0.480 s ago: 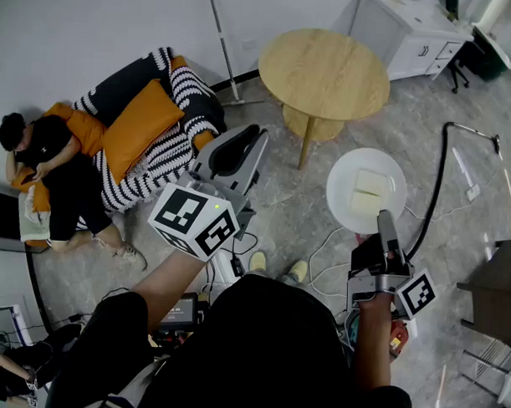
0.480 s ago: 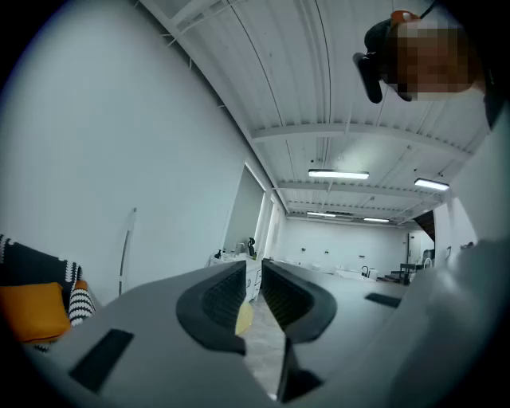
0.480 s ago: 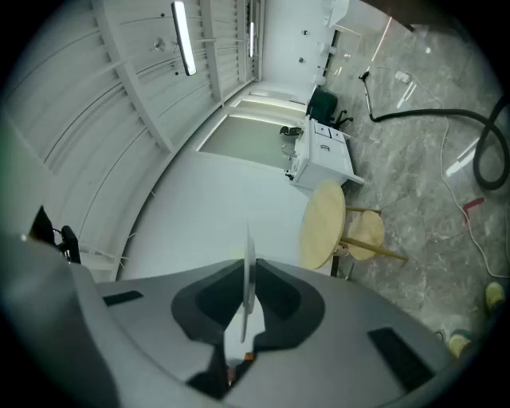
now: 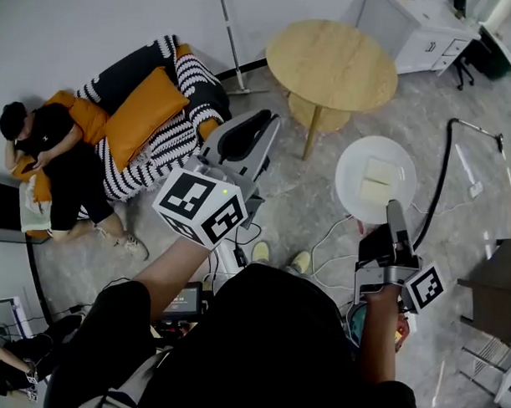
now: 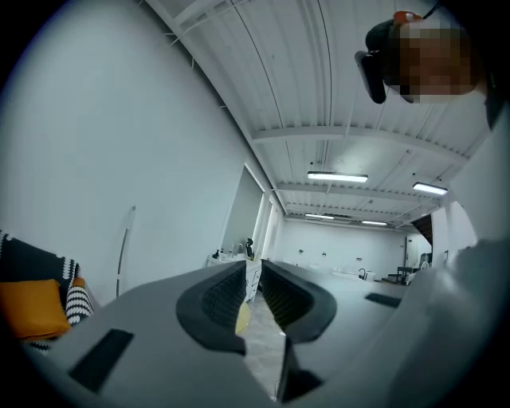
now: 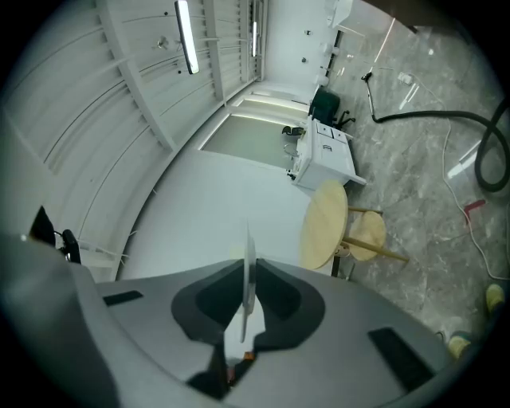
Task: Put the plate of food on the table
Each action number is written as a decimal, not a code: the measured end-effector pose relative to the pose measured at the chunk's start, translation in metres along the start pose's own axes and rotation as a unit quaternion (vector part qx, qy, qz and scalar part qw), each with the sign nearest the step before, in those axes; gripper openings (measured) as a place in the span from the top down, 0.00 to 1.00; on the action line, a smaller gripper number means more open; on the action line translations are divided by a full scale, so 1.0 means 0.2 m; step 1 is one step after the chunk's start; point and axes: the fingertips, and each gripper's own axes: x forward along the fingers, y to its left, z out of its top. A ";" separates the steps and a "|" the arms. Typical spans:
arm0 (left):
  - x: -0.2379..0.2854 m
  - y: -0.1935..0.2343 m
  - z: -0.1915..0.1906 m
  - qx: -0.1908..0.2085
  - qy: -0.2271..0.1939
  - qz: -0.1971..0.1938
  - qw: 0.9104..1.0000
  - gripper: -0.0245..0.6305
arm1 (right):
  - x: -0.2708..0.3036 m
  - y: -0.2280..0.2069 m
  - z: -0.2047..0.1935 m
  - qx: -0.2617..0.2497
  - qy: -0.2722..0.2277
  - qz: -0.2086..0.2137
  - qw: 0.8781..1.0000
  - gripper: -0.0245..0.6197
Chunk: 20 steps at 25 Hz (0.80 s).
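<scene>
A white plate (image 4: 376,180) with two pale pieces of food (image 4: 378,181) hangs level over the grey floor, short of the round wooden table (image 4: 331,66). My right gripper (image 4: 395,219) is shut on the plate's near rim. In the right gripper view the plate (image 6: 248,275) shows edge-on, pinched between the jaws of the right gripper (image 6: 248,267), with the table (image 6: 327,223) ahead. My left gripper (image 4: 241,144) is held out at the left, well away from the plate. In the left gripper view the left gripper (image 5: 253,275) has a narrow gap with nothing in it.
A person lies on a striped sofa (image 4: 171,104) with orange cushions at the left. A white pole (image 4: 230,39) leans on the wall. A white cabinet (image 4: 425,33) stands behind the table. A black hose (image 4: 440,176) and cables (image 4: 329,243) run across the floor.
The whole view has shifted slightly. The plate and right gripper sit a touch nearer the table. The grip on the rim is the same, and the left gripper keeps its pose.
</scene>
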 end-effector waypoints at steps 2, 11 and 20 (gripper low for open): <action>-0.01 0.00 -0.01 -0.001 0.001 -0.002 1.000 0.86 | 0.00 0.01 -0.01 -0.003 0.000 0.000 1.000 0.91; -0.03 0.01 -0.02 -0.003 0.004 -0.004 1.000 0.86 | -0.01 0.01 -0.04 -0.008 -0.001 -0.002 1.000 0.91; -0.07 0.10 -0.05 -0.009 0.002 -0.014 1.000 0.86 | 0.02 0.01 -0.12 -0.005 -0.019 0.007 1.000 0.91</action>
